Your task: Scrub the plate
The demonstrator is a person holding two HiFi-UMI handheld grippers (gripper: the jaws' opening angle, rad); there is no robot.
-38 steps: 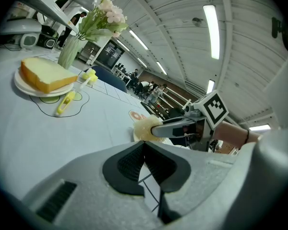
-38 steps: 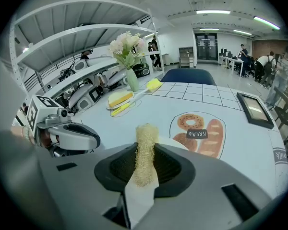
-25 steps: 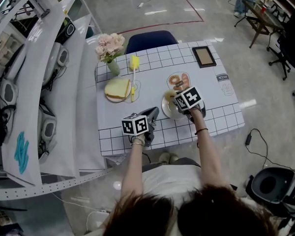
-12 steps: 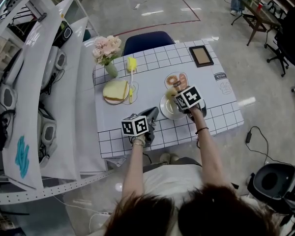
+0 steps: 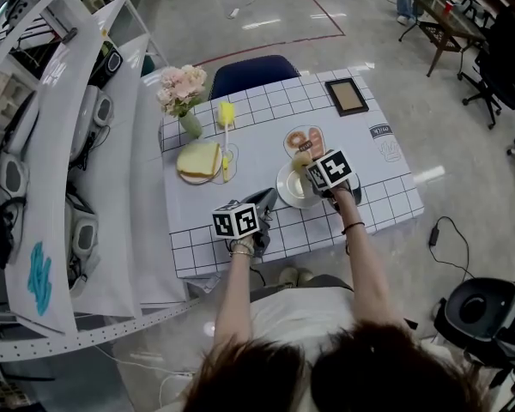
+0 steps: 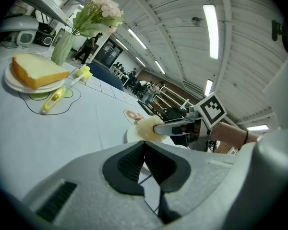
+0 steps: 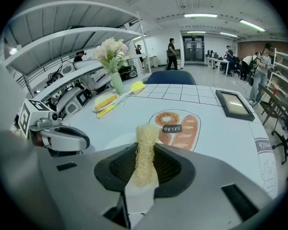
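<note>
A white plate (image 5: 288, 192) lies on the grid-patterned table, right of middle. My right gripper (image 5: 312, 176) is shut on a tan loofah scrubber (image 5: 301, 162) that rests on the plate's far part; in the right gripper view the loofah (image 7: 146, 147) stands upright between the pads over the plate (image 7: 110, 145). My left gripper (image 5: 269, 197) reaches the plate's left rim with its jaws closed there. In the left gripper view the pads (image 6: 134, 159) meet just in front of the plate (image 6: 133, 135), with the loofah (image 6: 146, 127) beyond.
A slice of bread on a plate (image 5: 198, 159) and a yellow tool (image 5: 224, 166) lie at the left. A yellow brush (image 5: 227, 115), a flower vase (image 5: 182, 88) and a dark frame (image 5: 346, 96) sit along the far edge, a blue chair (image 5: 257, 69) behind. Shelving runs along the left.
The head camera has drifted a little. Both grippers, the loofah and the plate stay in nearly the same places on the table.
</note>
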